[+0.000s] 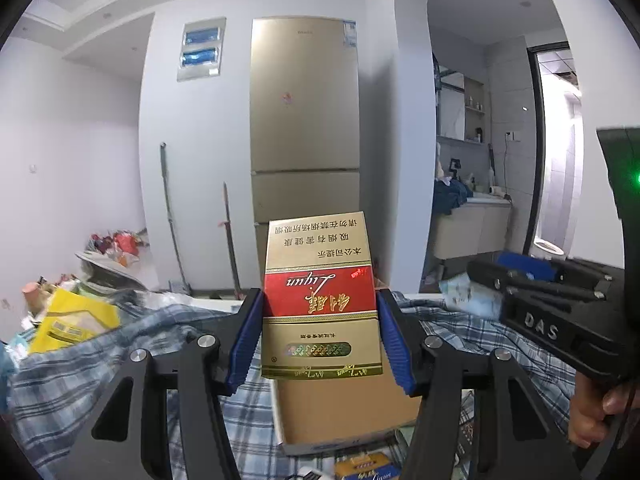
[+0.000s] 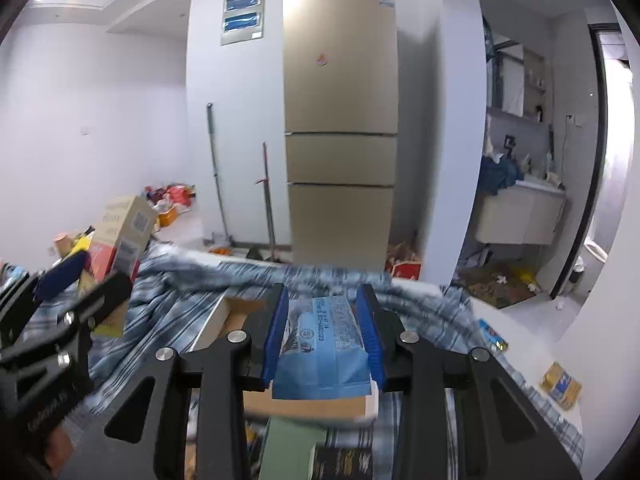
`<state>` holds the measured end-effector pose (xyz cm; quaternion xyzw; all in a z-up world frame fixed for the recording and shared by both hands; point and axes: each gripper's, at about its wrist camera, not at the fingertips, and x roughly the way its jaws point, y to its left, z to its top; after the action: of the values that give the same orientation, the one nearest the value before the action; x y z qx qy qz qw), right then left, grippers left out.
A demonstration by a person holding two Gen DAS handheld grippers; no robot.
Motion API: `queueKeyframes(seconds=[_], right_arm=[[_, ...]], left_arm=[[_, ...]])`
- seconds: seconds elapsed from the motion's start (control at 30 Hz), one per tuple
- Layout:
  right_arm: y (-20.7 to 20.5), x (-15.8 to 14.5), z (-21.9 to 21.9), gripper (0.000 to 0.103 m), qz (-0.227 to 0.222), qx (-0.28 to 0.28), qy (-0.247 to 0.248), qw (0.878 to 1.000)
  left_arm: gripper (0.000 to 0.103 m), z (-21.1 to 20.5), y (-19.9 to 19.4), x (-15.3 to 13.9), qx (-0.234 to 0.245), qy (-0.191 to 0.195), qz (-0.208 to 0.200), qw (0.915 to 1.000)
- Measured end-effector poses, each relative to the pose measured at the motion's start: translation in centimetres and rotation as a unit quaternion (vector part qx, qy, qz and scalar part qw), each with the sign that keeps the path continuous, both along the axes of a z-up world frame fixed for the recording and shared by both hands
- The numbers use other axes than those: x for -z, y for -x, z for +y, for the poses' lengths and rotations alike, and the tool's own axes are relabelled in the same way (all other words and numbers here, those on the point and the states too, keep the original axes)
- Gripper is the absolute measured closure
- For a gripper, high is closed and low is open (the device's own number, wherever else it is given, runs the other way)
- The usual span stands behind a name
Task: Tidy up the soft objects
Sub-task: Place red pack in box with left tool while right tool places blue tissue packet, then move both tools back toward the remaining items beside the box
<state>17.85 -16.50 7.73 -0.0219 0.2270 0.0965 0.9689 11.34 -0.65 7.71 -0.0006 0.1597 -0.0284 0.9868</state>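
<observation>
My left gripper (image 1: pixel 320 328) is shut on a gold and red cigarette carton (image 1: pixel 320 300), held upright above an open cardboard box (image 1: pixel 344 412) on a blue plaid cloth (image 1: pixel 80 360). My right gripper (image 2: pixel 324 332) is shut on a soft blue packet (image 2: pixel 324 352), held above the same cardboard box (image 2: pixel 304 404). The right gripper shows at the right of the left wrist view (image 1: pixel 560 312). The left gripper shows at the left of the right wrist view (image 2: pixel 60 320), where its carton (image 2: pixel 120 232) looks blurred.
A gold fridge (image 2: pixel 340 120) stands against the far wall with two mops (image 2: pixel 218 176) beside it. A yellow bag (image 1: pixel 76 316) and clutter lie left. Small packets (image 2: pixel 560 388) lie right on the cloth. A green box (image 2: pixel 292 448) sits near the cardboard box.
</observation>
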Motion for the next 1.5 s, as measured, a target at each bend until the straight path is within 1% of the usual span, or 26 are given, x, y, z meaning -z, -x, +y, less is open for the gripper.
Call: queueKeyframes(seconds=[0.07, 0.13, 0.27, 0.4, 0.47, 0.53, 0.6, 0.67, 0.77, 0.87, 0.9, 0.93, 0.97, 1.0, 1.07, 1.13, 1.2, 1.27, 1.3, 1.33, 1.47, 1.5], right_arm=[[-1.0, 0.4, 0.0, 0.068, -0.009, 0.015, 0.007, 1.000], [-2.5, 1.2, 0.0, 0.068, -0.001, 0.014, 0.001, 1.000], [-4.4, 3.6, 0.3, 0.068, 0.019, 0.013, 0.006, 1.000], [-6.0, 6.8, 0.6, 0.068, 0.060, 0.006, 0.010, 0.998], [-6.7, 8.5, 0.7, 0.068, 0.083, -0.002, 0.017, 0.996], [-7.2, 10.2, 1.2, 0.068, 0.107, -0.015, 0.029, 0.994], [-7.7, 11.6, 1.6, 0.068, 0.131, -0.030, 0.037, 0.990], [-7.9, 12.7, 1.6, 0.068, 0.150, -0.029, 0.033, 0.988], [-8.5, 13.9, 1.6, 0.067, 0.169, -0.027, 0.039, 0.985], [-8.8, 14.8, 1.5, 0.066, 0.186, -0.024, 0.036, 0.982], [-8.9, 15.0, 1.4, 0.065, 0.192, -0.023, 0.033, 0.981], [-9.0, 15.1, 1.3, 0.065, 0.197, -0.025, 0.031, 0.980], [-9.0, 15.2, 1.3, 0.061, 0.201, -0.028, 0.030, 0.979], [-9.2, 15.3, 1.2, 0.051, 0.201, -0.028, 0.031, 0.979], [-9.2, 15.0, 1.2, 0.042, 0.191, -0.023, 0.032, 0.981], [-9.0, 14.6, 1.1, 0.041, 0.179, -0.022, 0.028, 0.983], [-8.9, 13.9, 0.8, 0.040, 0.170, -0.021, 0.020, 0.985], [-8.5, 12.9, 0.4, 0.040, 0.160, -0.016, 0.012, 0.987], [-8.2, 12.3, 0.2, 0.040, 0.154, -0.017, 0.008, 0.988], [-7.9, 11.5, 0.0, 0.040, 0.148, -0.019, 0.004, 0.989], [-6.0, 8.0, -0.8, 0.033, 0.107, -0.018, -0.001, 0.994], [-5.3, 7.1, -1.1, 0.033, 0.094, -0.017, -0.001, 0.995]], left_arm=[[0.045, -0.2, -2.0, 1.1, -0.002, -0.010, 0.012, 0.9999], [0.045, -0.3, -3.6, 2.2, -0.005, -0.015, 0.032, 0.9994], [0.045, -0.3, -7.1, 5.0, -0.012, -0.025, 0.090, 0.9956], [0.045, -0.1, -9.5, 7.9, -0.013, -0.032, 0.153, 0.9875], [0.045, 0.1, -10.4, 9.7, -0.011, -0.036, 0.191, 0.9809], [0.045, 0.0, -11.0, 11.0, -0.004, -0.044, 0.212, 0.9762], [0.045, 0.0, -11.2, 12.1, 0.001, -0.045, 0.231, 0.9720], [0.044, 0.0, -11.5, 12.9, 0.004, -0.043, 0.248, 0.9678], [0.044, 0.0, -11.7, 13.5, -0.004, -0.044, 0.260, 0.9645], [0.044, 0.1, -11.8, 13.9, -0.003, -0.046, 0.267, 0.9625], [0.043, 0.1, -11.9, 14.0, -0.002, -0.048, 0.271, 0.9613], [0.038, 0.2, -11.9, 14.1, 0.000, -0.049, 0.274, 0.9605], [0.034, 0.1, -11.8, 14.1, 0.001, -0.049, 0.271, 0.9613], [0.030, 0.2, -11.8, 14.0, 0.001, -0.047, 0.265, 0.9632], [0.028, 0.3, -11.5, 13.5, 0.002, -0.041, 0.248, 0.9680], [0.019, 0.4, -11.1, 12.7, -0.003, -0.039, 0.229, 0.9726], [0.019, 0.6, -10.3, 11.5, -0.006, -0.029, 0.200, 0.9794], [0.018, 0.8, -9.0, 9.8, -0.007, -0.018, 0.160, 0.9870], [0.016, 0.7, -8.2, 8.8, -0.010, -0.018, 0.139, 0.9901], [0.013, 0.5, -7.7, 8.0, -0.013, -0.021, 0.127, 0.9916], [0.012, -0.3, -4.4, 4.2, -0.016, -0.027, 0.068, 0.9972], [0.009, -0.4, -3.7, 3.4, -0.017, -0.029, 0.059, 0.9977]])
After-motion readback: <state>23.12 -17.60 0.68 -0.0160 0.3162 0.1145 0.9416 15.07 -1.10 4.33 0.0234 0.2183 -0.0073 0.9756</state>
